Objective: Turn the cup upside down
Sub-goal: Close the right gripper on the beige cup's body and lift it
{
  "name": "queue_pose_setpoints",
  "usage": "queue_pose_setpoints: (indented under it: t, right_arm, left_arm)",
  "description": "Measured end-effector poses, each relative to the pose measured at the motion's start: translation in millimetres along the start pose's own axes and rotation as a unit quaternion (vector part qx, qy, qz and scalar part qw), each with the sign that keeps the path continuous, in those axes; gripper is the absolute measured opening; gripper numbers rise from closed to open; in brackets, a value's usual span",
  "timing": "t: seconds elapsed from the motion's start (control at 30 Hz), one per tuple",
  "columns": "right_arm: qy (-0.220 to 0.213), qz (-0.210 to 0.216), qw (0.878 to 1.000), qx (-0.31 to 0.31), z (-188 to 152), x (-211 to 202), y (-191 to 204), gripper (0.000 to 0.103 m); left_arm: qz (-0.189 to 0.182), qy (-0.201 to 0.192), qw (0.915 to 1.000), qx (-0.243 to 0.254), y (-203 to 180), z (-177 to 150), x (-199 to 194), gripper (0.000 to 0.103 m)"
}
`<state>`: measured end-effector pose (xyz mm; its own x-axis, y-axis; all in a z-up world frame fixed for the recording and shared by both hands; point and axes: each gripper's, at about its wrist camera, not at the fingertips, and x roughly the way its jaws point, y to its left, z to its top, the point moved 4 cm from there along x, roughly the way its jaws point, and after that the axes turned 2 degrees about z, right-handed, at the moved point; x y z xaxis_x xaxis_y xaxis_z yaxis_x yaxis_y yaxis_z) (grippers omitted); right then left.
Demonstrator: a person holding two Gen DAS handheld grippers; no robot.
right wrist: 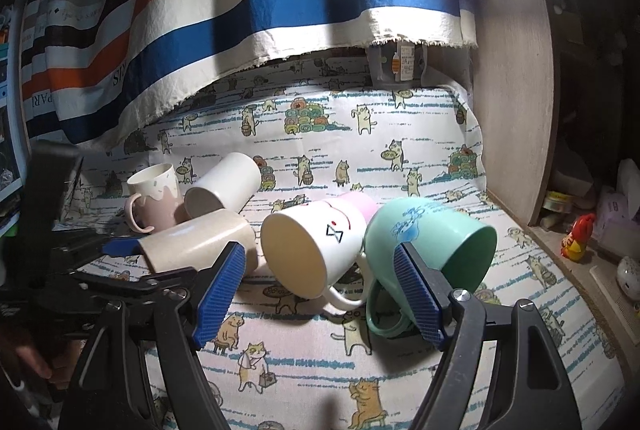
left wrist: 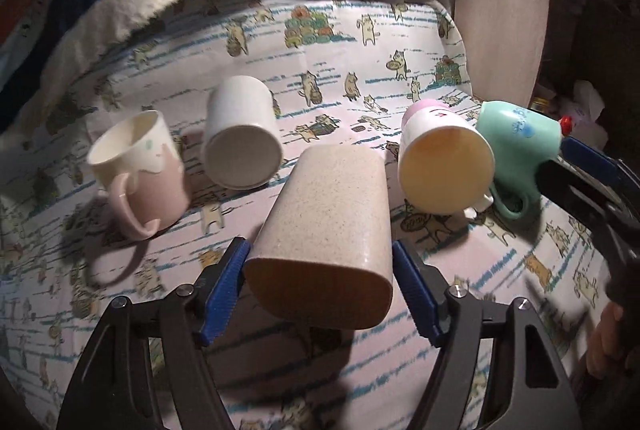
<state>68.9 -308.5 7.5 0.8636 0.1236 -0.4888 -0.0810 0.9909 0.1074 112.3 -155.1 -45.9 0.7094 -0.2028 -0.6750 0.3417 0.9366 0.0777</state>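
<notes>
We hold the beige cup (left wrist: 324,230) on its side in our left claw (left wrist: 320,290), whose blue pads press against its two flanks, its flat base turned toward the camera. In the right wrist view the same cup (right wrist: 200,242) lies low over the cat-print tabletop (right wrist: 360,157).

Just right of the beige cup lies a white mug (left wrist: 444,165) with a pink base, tipped over, its mouth facing us. Against the far side of that one leans the green mug (right wrist: 428,242), also tipped, handle down. Our right claw (right wrist: 320,290) hangs before these two with its pads apart; the right pad sits in front of the green mug, and we cannot tell whether it touches.

Left of the beige cup lies a white cup (left wrist: 240,137) on its side, and beyond it a pink mug (left wrist: 140,169) stands upright. A striped cloth (right wrist: 240,9) hangs behind them all.
</notes>
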Motion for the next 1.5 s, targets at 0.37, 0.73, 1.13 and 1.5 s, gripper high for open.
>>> queue_pose_setpoints:
  t: [0.37,0.73,1.13,1.5]
  right_arm:
    - [-0.005,0.007,1.0,-0.028,1.5,-7.6,30.3,0.078]
    - [0.003,0.015,0.999,-0.042,3.0,-8.2,52.3,0.081]
    - [0.062,0.092,0.99,-0.088,26.3,46.1,117.9,0.083]
    - [0.161,0.155,0.971,-0.087,14.0,106.1,147.0,0.038]
  left_arm:
    - [0.034,-0.016,0.9992,-0.016,21.5,-33.4,-38.9,0.071]
    - [0.029,0.003,0.9995,-0.015,37.1,-63.1,-49.4,0.085]
    - [0.071,0.001,0.9973,-0.021,60.3,-78.6,-49.6,0.09]
    - [0.1,0.001,0.9927,-0.068,103.0,-85.9,-51.4,0.089]
